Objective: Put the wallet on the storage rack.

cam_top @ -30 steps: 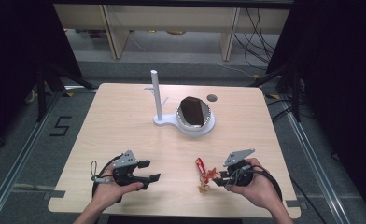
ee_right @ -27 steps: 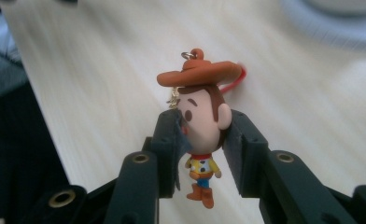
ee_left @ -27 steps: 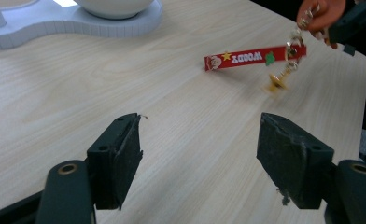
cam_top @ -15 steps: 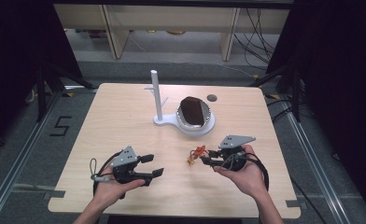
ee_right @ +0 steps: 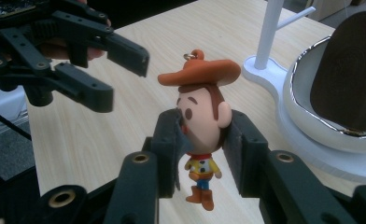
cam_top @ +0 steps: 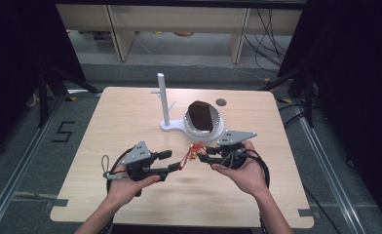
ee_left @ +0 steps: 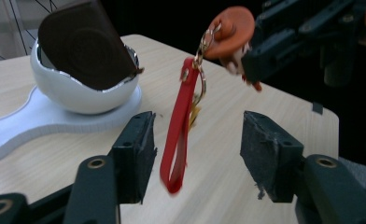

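Observation:
A key ring with a small cowboy figure (ee_right: 202,107) in an orange hat and a red strap (ee_left: 179,135) hangs above the table's front middle (cam_top: 194,150). My right gripper (ee_right: 202,135) is shut on the figure's head and holds it up, seen from the left gripper view as the black jaws (ee_left: 265,51) at the upper right. My left gripper (ee_left: 195,140) is open and its jaws have just been closing. The red strap dangles between them, nearer the left pad and not pressed. In the high view the left gripper (cam_top: 172,161) faces the right gripper (cam_top: 201,157), tips nearly meeting.
A white stand (cam_top: 174,127) with an upright post (cam_top: 161,97) and side pegs sits at the table's middle back. Its white bowl (cam_top: 217,130) holds a dark brown rounded piece (cam_top: 201,116). A small dark hole (cam_top: 221,102) lies behind it. Bare wood surrounds both hands.
Both hands rose and moved toward the table's middle. The right gripper carried the key ring leftward and away from the front edge. The left jaws narrowed around the hanging red strap.

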The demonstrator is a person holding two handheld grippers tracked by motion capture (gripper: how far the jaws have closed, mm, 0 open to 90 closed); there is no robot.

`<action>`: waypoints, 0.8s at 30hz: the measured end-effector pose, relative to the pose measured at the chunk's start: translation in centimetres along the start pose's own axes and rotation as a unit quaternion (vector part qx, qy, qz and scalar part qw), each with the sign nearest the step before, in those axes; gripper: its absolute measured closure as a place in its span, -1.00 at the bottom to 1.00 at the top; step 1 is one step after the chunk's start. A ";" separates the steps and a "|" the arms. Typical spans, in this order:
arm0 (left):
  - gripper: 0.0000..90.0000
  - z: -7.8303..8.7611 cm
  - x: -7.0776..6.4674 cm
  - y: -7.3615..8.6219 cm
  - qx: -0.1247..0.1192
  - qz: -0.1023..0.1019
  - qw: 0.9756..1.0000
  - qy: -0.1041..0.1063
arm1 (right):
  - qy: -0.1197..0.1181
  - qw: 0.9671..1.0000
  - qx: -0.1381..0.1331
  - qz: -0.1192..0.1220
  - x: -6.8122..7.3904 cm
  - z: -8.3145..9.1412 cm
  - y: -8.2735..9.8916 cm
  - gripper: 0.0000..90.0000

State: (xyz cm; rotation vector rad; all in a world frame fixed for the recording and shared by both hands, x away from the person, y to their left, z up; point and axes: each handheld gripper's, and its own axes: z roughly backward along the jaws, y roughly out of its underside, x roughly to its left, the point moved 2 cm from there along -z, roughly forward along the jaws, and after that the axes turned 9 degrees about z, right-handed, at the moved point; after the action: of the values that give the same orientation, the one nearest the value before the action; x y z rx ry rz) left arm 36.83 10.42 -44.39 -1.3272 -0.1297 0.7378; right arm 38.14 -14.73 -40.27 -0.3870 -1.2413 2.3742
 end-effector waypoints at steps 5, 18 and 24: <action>0.00 -1.1 -0.3 -0.9 0.016 -0.035 0.999 -0.016 | -0.002 1.000 -0.005 0.008 -0.1 -0.6 -0.2 0.50; -0.04 -3.9 -0.9 -1.3 0.028 -0.094 0.994 -0.047 | 0.004 1.000 -0.007 0.006 0.2 -0.2 -1.2 0.50; 0.21 -4.0 -0.4 -1.4 0.030 -0.096 0.994 -0.051 | -0.003 1.000 -0.009 0.014 0.2 -0.3 -1.2 0.50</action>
State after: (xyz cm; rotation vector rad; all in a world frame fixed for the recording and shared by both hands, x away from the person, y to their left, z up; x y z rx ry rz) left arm 39.04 6.78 -44.12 -1.2001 -0.3116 0.6407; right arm 38.43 -13.78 -39.43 -0.4051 -1.2683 2.3917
